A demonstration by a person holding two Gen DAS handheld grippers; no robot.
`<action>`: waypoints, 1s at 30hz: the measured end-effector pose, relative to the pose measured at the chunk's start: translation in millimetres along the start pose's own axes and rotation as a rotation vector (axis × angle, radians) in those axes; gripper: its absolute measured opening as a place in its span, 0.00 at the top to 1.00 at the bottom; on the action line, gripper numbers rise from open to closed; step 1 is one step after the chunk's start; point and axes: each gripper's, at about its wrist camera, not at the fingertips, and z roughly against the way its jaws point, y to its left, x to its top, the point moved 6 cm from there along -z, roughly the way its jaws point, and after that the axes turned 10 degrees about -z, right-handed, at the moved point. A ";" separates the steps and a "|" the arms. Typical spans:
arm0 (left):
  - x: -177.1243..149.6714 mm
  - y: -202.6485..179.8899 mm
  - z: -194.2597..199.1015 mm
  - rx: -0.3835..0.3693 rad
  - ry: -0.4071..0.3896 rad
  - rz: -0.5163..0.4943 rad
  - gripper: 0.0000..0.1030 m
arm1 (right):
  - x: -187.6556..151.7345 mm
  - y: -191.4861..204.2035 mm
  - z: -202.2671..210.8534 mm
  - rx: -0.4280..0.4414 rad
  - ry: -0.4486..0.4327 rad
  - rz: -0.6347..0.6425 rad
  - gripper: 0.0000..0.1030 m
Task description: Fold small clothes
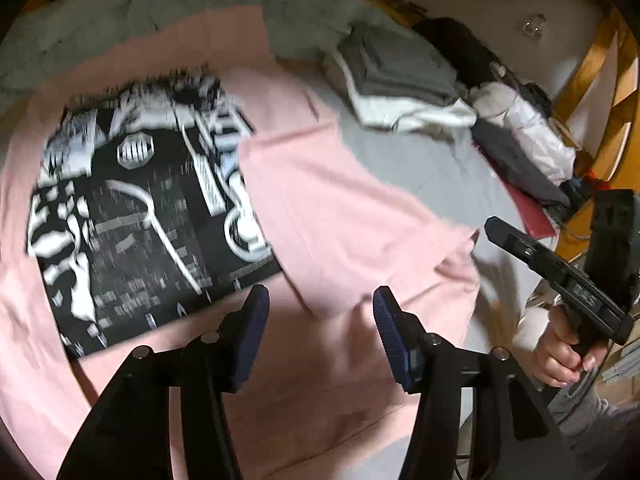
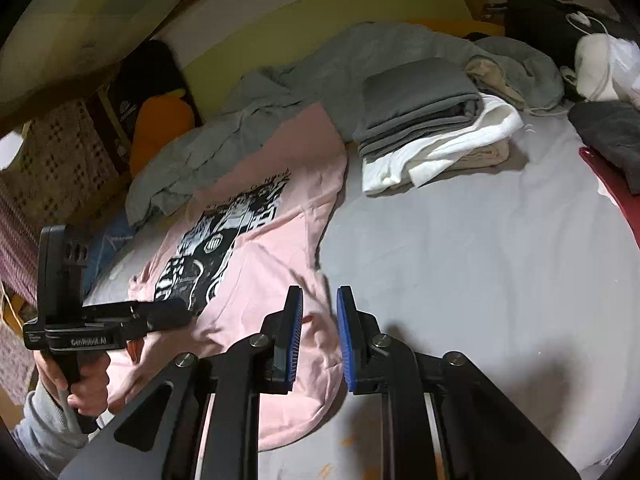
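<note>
A pink T-shirt (image 1: 320,208) with a black-and-white print (image 1: 136,208) lies on the grey bed sheet (image 1: 420,160). One side is folded over the print's right edge. My left gripper (image 1: 320,304) is open and empty, hovering over the shirt's lower part. My right gripper (image 2: 319,300) is open and empty, above the shirt's near right edge (image 2: 316,280). The shirt also shows in the right wrist view (image 2: 248,264). The right gripper also shows at the right of the left wrist view (image 1: 496,230), the left one in the right wrist view (image 2: 176,312).
A stack of folded grey and white clothes (image 2: 424,128) sits at the back of the bed. A crumpled grey blanket (image 2: 248,132) lies behind the shirt. Dark and white items (image 1: 520,128) line the right edge by a wooden frame (image 1: 600,60). An orange cushion (image 2: 160,128) is at the far left.
</note>
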 end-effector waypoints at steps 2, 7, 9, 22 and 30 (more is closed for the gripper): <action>-4.6 0.8 -4.6 0.024 -0.001 0.009 0.51 | -12.7 7.5 -2.5 0.002 0.049 0.043 0.76; -2.7 3.1 9.8 0.071 -0.101 0.024 0.99 | -32.7 7.2 -9.6 -0.092 0.081 0.093 0.75; -0.9 0.5 21.5 0.088 -0.141 0.010 0.99 | -37.8 7.6 -18.0 -0.076 0.131 0.091 0.75; -30.8 -0.1 9.7 0.224 -0.055 -0.059 0.98 | -35.2 -18.3 -13.6 -0.266 0.063 0.051 0.72; -49.3 -9.2 20.0 0.255 -0.108 -0.110 0.95 | -31.5 -23.4 16.0 -0.144 -0.009 -0.024 0.72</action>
